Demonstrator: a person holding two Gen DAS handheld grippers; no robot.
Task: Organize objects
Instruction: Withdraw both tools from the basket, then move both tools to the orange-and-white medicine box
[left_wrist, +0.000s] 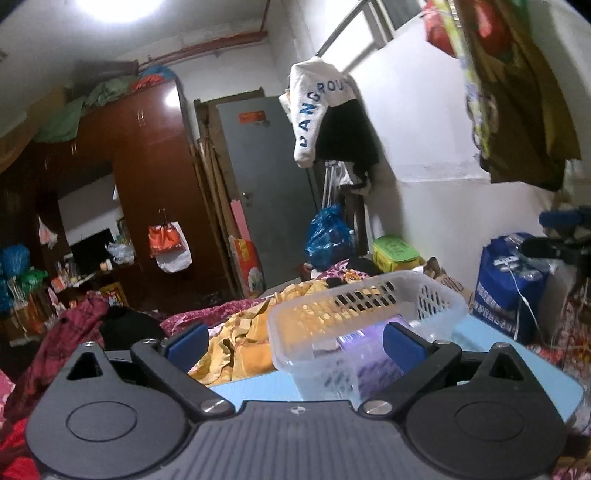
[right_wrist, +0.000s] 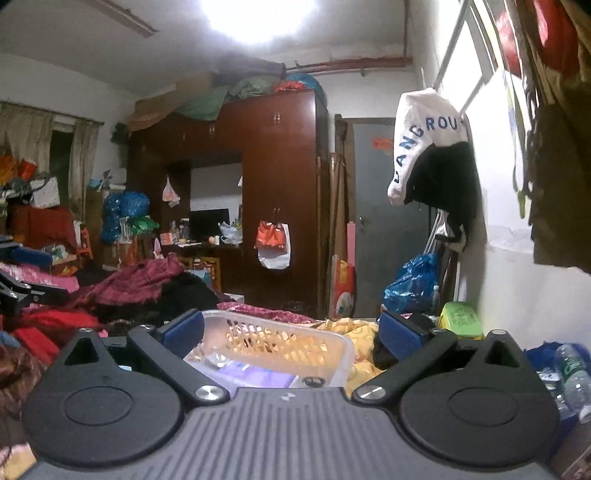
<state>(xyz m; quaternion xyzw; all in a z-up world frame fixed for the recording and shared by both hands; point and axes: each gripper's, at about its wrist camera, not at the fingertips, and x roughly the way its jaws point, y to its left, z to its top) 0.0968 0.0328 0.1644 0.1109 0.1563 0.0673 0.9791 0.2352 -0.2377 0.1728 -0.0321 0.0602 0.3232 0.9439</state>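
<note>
A translucent white plastic basket (left_wrist: 436, 295) stands on a light blue surface (left_wrist: 258, 387). A purple and white packet (left_wrist: 369, 354) lies inside it. My left gripper (left_wrist: 295, 345) is open and empty, with the basket's near left corner between its blue pads. In the right wrist view the same basket (right_wrist: 332, 341) sits low in front of my right gripper (right_wrist: 291, 332), which is open and empty just above the basket's rim. The purple packet (right_wrist: 258, 376) shows inside.
Yellow and maroon bedding (left_wrist: 240, 332) and heaped clothes (right_wrist: 129, 284) lie behind the basket. A blue bag (left_wrist: 506, 284) of bottles stands at the right. A green box (left_wrist: 395, 253), a blue plastic bag (left_wrist: 328, 236), a wardrobe (left_wrist: 155, 177) and a grey door (left_wrist: 269, 192) are farther back.
</note>
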